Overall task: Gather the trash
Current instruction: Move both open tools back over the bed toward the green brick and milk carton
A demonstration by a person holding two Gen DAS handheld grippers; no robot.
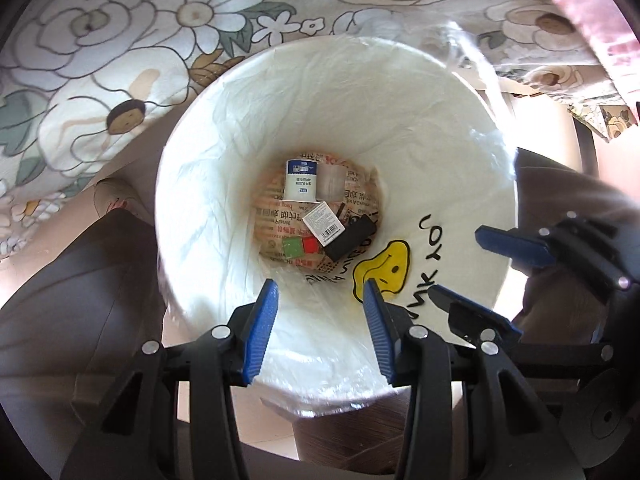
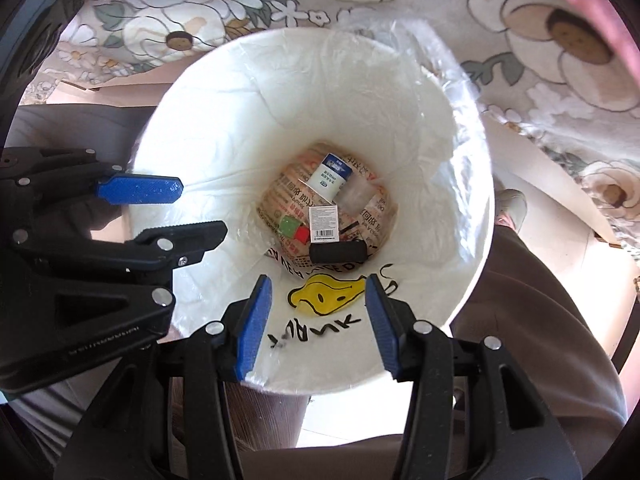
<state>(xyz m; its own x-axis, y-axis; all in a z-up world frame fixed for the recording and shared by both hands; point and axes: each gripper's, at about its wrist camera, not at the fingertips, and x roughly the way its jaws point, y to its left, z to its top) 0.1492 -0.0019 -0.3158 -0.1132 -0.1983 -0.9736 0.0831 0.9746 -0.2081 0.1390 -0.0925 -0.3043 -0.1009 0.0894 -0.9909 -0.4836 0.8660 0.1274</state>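
The printed wrapper (image 1: 280,236) lies partly hidden under other trash, its lettering too small to read.

You are looking straight down into the white bin (image 1: 192,184), lined with a clear bag. At its bottom lie a white bottle with a blue label (image 1: 301,180), a small white box with a barcode (image 1: 324,225), a black block (image 1: 350,237) and printed paper (image 1: 276,224). Your left gripper (image 1: 322,328) hangs over the near rim, jaws apart with nothing between them. The right gripper (image 1: 492,272) sits at right, also empty. Flowered cloth (image 1: 100,40) lies beyond the bin.
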